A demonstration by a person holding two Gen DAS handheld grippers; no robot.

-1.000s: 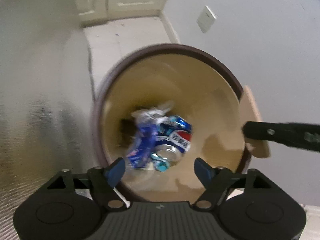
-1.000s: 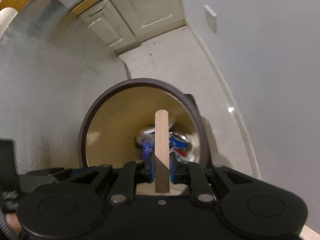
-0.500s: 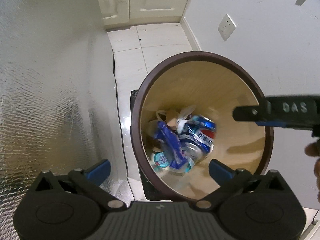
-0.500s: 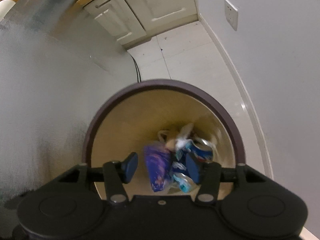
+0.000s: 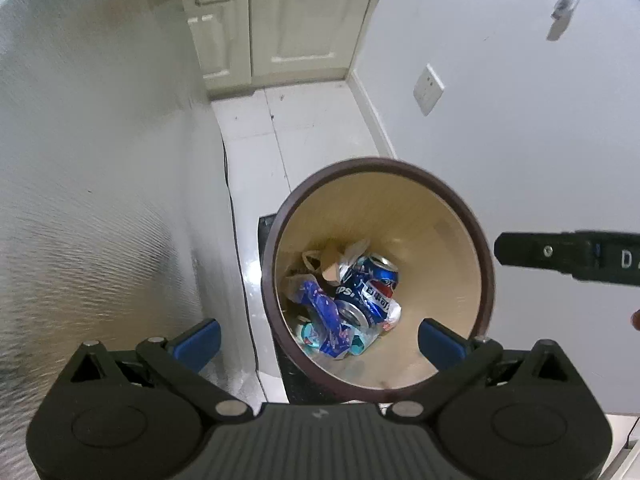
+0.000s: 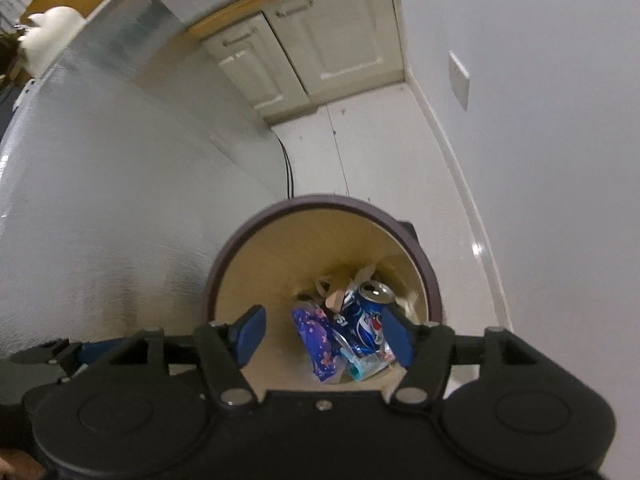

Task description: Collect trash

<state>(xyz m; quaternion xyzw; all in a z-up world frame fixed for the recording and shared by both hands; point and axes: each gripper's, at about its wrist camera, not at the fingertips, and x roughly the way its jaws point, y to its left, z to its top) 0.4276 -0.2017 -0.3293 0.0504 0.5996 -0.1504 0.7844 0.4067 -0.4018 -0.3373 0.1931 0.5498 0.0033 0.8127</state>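
One bin (image 5: 280, 240), inside it one crushed Pepsi can (image 5: 370, 290), one purple wrapper (image 5: 324, 312). Left gripper (image 5: 318, 334) jaws spread empty; right gripper (image 6: 324, 332) jaws opening, empty.

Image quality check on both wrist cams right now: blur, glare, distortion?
Left wrist: mostly sharp, slight smear on the bin rim, heavy fisheye bending of the wall. Right wrist: softer, bin rim smeared, cans readable, small glare spot on the floor.

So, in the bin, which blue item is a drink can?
The crushed Pepsi can, metal with a pull-tab top; the blue wrapper left of it is soft printed plastic.
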